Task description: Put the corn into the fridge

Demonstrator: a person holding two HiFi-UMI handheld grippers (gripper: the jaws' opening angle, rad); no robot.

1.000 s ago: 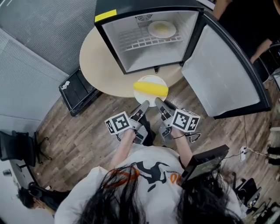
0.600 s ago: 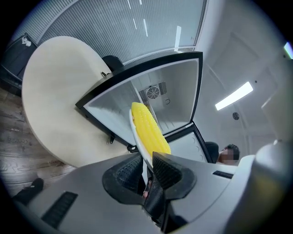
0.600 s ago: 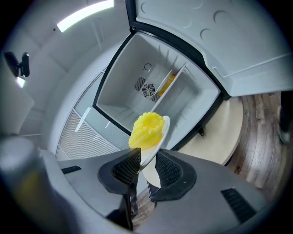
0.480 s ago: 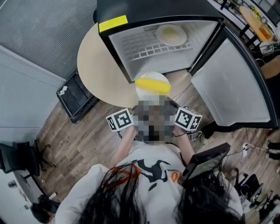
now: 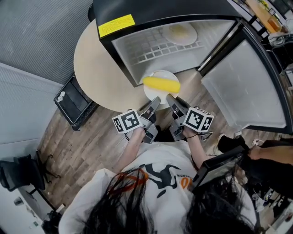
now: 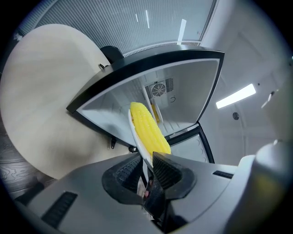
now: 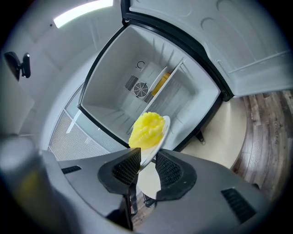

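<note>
Looked like a lab or office, this: a mini fridge sat on a round table, wood-look floor, black chair near left, strip light overhead.

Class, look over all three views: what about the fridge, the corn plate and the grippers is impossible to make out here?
Food on the shelf plate: head view, too small and pale; edge-on in both gripper views.
Fridge door: head view, cut by the right edge.
Near rim of the plate under the corn: head view, covered by the left gripper and right gripper.
</note>
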